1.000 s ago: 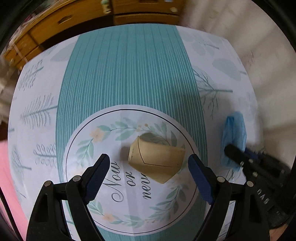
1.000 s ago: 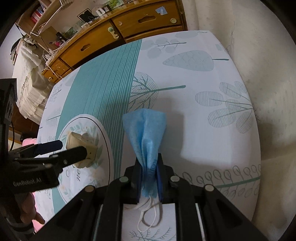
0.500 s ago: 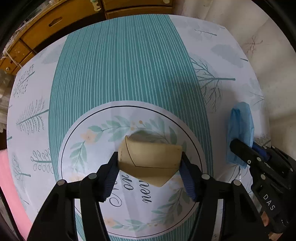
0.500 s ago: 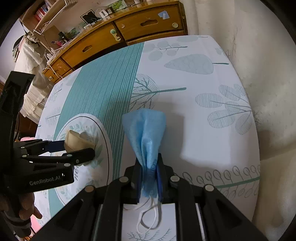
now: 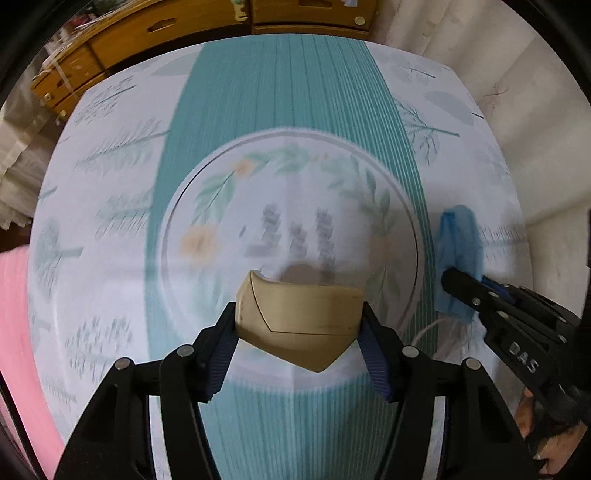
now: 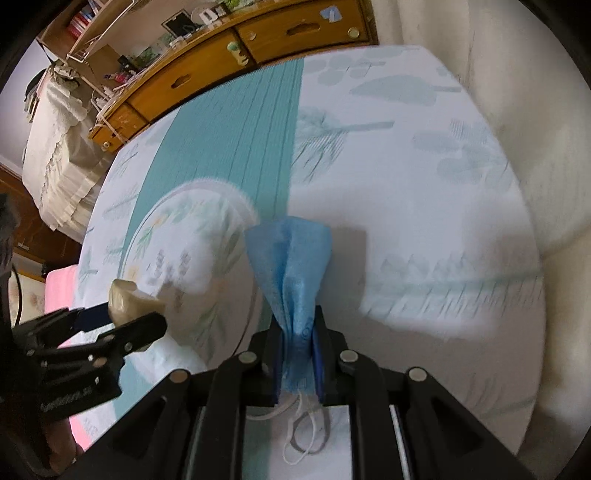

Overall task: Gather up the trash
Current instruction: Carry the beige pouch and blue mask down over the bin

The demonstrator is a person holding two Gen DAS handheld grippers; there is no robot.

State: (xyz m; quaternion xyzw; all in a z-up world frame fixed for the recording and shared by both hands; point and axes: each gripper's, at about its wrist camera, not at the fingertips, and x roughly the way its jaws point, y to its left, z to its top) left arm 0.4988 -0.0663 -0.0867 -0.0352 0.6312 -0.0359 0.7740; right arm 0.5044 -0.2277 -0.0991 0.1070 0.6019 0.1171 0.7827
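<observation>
Gripping a flattened tan cup point(image 5: 299, 325) between its blue pads point(image 5: 221, 354), the left hand-held gripper point(image 5: 299, 350), raised clear of the bench point(image 5: 277, 110), with a soft shadow point(image 5: 303, 271) just beyond the cup on the cloth. Clamped shut on a blue mask point(image 6: 290, 273), the right hand-held gripper point(image 6: 297, 354), the mask fanning out ahead of the fingers and its white loops point(image 6: 303, 435) dangling behind them. Seen from the left wrist, the same mask point(image 5: 460, 254) off to the right, pinched by the right hand-held gripper point(image 5: 465, 291), beside the edge of the printed circle point(image 5: 295, 206). Seen from the right wrist, the cup point(image 6: 129, 299) at lower left in the left hand-held gripper point(image 6: 118, 321), over that circle point(image 6: 192, 236). Covering the bench, a cloth point(image 6: 406, 184) with a teal striped band point(image 5: 288, 85), leaf prints and blurred lettering. Beyond the far edge, wooden drawers point(image 6: 295, 33); along the right, a cream wall point(image 6: 517, 92); at far left, something pink point(image 5: 14, 314).
</observation>
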